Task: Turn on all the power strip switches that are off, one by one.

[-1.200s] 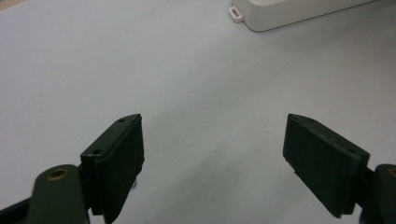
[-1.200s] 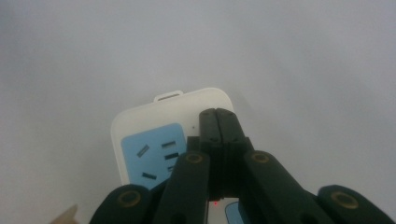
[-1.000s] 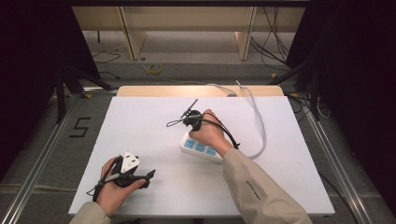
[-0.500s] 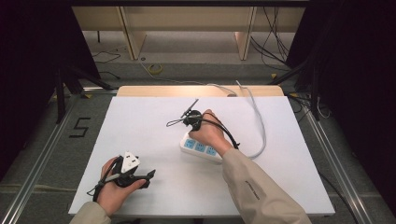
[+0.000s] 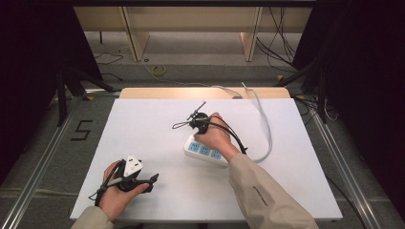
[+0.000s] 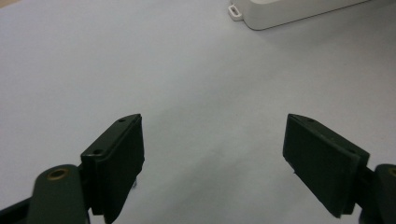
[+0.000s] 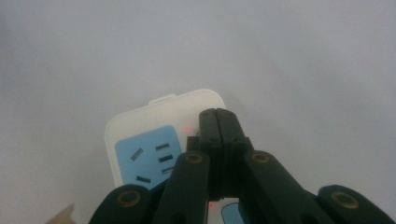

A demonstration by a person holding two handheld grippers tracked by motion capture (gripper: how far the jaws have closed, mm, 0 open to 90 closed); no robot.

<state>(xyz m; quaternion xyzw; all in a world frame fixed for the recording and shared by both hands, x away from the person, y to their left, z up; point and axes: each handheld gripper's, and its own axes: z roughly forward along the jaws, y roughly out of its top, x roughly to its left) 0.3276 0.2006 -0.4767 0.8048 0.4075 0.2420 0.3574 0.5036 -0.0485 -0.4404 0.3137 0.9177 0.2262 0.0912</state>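
At the near left of the white table (image 5: 143, 133), the left gripper (image 6: 212, 163) is resting in the person's left hand (image 5: 117, 193), its jaws standing wide apart with nothing between them. Toward the middle, a white power strip (image 5: 205, 151) with blue socket faces is lying flat, its long axis running from the near right up toward the far left, sockets facing upward, its grey cable (image 5: 265, 124) curving off the far edge. Over the strip's far-left end, the right gripper (image 7: 218, 114) is hovering or pressing with its jaws fully closed on nothing, tips beside a small red indicator light (image 7: 187, 128), possibly at a switch; contact cannot be told. The strip is probably a rigid, light plastic body, smooth-sided and prone to sliding, best taken across its narrow width near mid-length.
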